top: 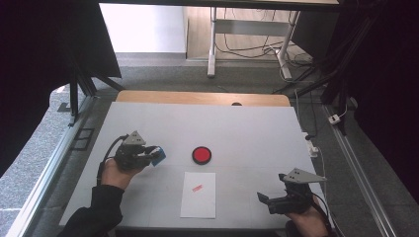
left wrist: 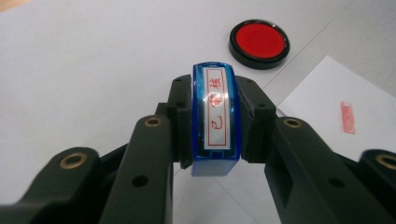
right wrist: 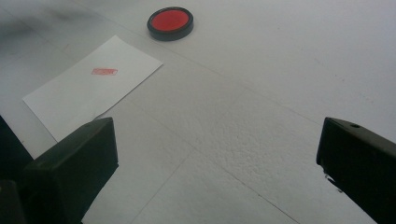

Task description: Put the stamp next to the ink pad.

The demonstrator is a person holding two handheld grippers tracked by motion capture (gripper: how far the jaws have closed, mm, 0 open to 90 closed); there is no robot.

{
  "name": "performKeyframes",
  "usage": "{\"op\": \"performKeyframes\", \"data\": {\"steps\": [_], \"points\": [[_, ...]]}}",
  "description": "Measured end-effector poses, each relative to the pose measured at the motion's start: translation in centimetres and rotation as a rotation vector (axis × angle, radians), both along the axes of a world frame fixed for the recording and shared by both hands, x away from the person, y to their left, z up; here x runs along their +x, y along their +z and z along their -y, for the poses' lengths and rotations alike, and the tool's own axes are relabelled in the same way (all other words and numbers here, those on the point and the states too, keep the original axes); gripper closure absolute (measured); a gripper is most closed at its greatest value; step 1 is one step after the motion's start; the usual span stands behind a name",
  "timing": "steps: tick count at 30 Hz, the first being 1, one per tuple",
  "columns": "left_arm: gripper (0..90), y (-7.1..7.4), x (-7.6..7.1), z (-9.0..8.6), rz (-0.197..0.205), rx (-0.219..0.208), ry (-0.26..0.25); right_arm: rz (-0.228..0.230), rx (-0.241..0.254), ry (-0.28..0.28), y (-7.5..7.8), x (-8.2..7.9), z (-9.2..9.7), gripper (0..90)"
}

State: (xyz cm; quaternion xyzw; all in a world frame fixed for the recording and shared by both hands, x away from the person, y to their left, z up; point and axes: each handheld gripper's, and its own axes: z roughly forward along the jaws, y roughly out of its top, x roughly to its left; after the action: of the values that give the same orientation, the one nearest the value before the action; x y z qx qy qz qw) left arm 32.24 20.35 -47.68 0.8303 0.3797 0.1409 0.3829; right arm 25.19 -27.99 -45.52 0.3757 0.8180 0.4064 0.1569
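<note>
left of ink pad (top: 201,155), left gripper (top: 157,155) fingers clamp blue stamp (left wrist: 215,119).

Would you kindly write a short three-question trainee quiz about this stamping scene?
1. True or false: the left hand-held gripper is shut on the blue stamp.
2. Which lies nearer the red ink pad: (a) the sheet of paper, (b) the right hand-held gripper?
3. What mark does the paper already bear?

Key
1. True; its jaws clamp the stamp's sides.
2. (a); the paper's top edge lies just below the pad.
3. One small red stamp print, on its upper half.
</note>
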Motion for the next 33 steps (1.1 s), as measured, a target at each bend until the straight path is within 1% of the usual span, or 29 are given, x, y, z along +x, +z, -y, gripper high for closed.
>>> {"op": "performKeyframes", "data": {"steps": [4,8,11,18,20,23,27,28,30,33], "points": [[69.8,-0.6,0.4,0.2,-0.006,0.04,0.008,-0.004,0.002,0.004,0.0,0.0,0.0,0.0],[69.8,-1.1,0.8,0.1,-0.018,0.052,0.019,-0.005,0.002,0.005,0.0,0.0,0.0,0.0],[69.8,-1.4,0.9,0.1,-0.02,0.058,0.025,-0.005,0.0,0.009,-0.1,0.0,-0.1,0.0],[69.8,-2.1,1.3,0.1,-0.031,0.081,0.024,-0.011,-0.009,0.016,-0.1,0.1,-0.1,0.1],[69.8,-2.3,1.4,0.0,-0.04,0.075,0.029,-0.011,-0.012,0.018,-0.1,0.1,-0.1,0.1],[69.7,-2.6,1.6,-0.2,-0.051,0.053,0.037,-0.012,-0.012,0.018,-0.1,0.1,-0.2,0.1],[69.7,-2.9,1.7,-0.4,-0.067,0.043,0.042,-0.014,-0.012,0.017,-0.1,0.1,-0.2,0.2],[69.6,-3.0,1.8,-0.4,-0.073,0.044,0.043,-0.014,-0.012,0.017,-0.1,0.1,-0.2,0.2],[69.5,-3.2,1.8,-0.3,-0.084,0.062,0.044,-0.014,-0.012,0.017,-0.1,0.1,-0.2,0.2],[69.1,-3.2,1.8,-0.2,-0.084,0.068,0.038,-0.014,-0.013,0.017,-0.1,0.1,-0.2,0.2]]}}
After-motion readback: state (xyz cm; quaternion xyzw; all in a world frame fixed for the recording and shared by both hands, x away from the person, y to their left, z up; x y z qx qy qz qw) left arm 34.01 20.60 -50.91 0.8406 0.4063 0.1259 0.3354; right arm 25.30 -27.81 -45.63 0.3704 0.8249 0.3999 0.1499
